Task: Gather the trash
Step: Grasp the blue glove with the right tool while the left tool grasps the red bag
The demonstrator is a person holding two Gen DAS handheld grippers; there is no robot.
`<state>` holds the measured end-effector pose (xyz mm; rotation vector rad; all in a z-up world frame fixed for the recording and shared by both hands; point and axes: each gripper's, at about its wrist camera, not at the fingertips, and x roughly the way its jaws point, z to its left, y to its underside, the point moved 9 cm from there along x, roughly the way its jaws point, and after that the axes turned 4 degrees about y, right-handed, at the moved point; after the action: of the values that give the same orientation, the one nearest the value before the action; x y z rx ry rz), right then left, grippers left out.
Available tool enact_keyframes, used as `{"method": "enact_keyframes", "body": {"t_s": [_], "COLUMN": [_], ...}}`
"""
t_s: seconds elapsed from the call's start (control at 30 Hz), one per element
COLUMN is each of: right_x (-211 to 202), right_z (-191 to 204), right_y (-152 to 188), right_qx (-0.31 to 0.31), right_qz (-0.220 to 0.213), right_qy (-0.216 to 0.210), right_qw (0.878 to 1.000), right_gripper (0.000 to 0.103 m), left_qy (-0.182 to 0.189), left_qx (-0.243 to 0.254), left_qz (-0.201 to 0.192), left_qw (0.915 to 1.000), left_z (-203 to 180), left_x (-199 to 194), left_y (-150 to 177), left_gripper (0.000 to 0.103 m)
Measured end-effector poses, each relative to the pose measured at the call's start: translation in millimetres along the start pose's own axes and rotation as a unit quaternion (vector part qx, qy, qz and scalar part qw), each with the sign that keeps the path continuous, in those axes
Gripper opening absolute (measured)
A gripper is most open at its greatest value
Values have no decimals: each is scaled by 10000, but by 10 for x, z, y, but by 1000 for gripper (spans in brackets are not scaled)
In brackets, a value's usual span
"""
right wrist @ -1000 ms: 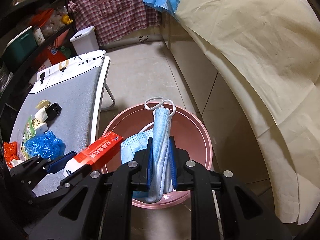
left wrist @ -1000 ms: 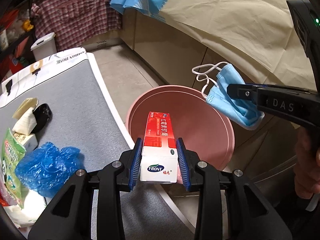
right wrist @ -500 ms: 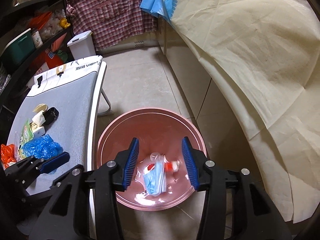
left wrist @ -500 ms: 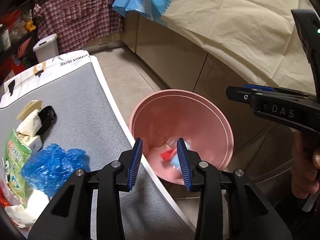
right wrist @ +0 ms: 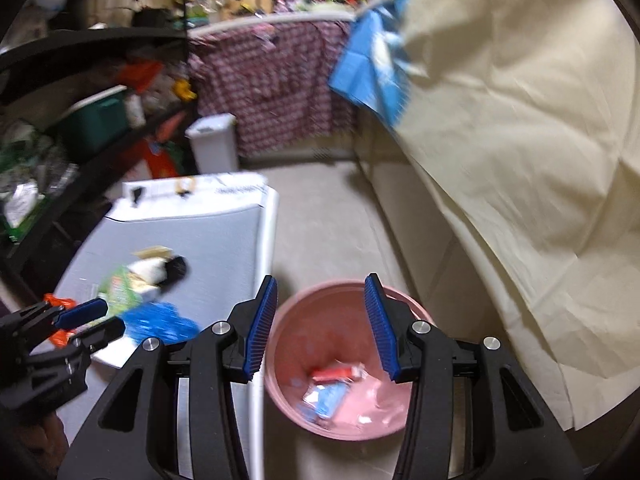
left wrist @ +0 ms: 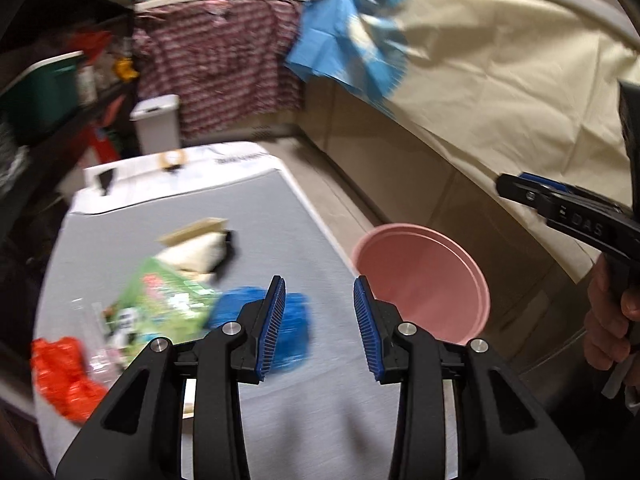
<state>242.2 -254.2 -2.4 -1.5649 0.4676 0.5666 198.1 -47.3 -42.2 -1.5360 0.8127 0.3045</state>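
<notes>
Beige tiled floor [right wrist: 320,200]; cream sheet [right wrist: 500,160] drapes the right wall; dark shelving [right wrist: 80,120] stands left, seemingly cluttered.

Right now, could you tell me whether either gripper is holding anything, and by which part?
Nothing is held. The left gripper and right gripper both have open, empty jaws.

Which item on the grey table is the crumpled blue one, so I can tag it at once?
On the grey table, beside the pink bin, trash lies along the near left side. The blue plastic wad sits nearest the bin, right of the green packet. It is the only blue piece there.
</notes>
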Motion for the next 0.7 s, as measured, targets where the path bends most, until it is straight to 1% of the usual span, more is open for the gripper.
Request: {"method": "enact_keyframes", "body": {"t_s": [0.1,0.17,0.27,0.33,0.43,0.53,0.63,0.7], "right_x": [-79,-83,-10,44,135,220,328,441], "right_z": [300,555,856,1048,1315,1529,1719,1807], "right_y": [-68,-81,-47,-4,110,259,415,533], "right_qx": [-75,-263,-258,-209,-314,-477,-681,-737], "right_qz": [-194,-317,-290,-238,-189,-71,3,124], "right_qy": [-287,-455,-709,-879,-1048,-1141,-1175,-1166], "right_qw": [9994,9981,9967,9956,9938,9923,9907,9904], "right_gripper": [46,45,43,40,39,39,39,40], "left_qy": [-384,-544,-806,-983,-1203,-1368,-1500,-1609], "left_qx": [-161,-298,-521,-579,-564,-601,-789,-914], "left_qz": [-211,-282,-361,-400,-407,-340,-193,-109], "left_qw": [9989,9977,9947,9927,9903,9882,9853,9827], "left_z": [408,617,935,1096,1263,1464,1692,1862], "left_x": [-246,-351,-515,-606,-704,-764,-752,-750], "left_y": [-18,-19,-1,27,127,293,469,584], "left_gripper": [36,36,36,36,36,36,36,36]}}
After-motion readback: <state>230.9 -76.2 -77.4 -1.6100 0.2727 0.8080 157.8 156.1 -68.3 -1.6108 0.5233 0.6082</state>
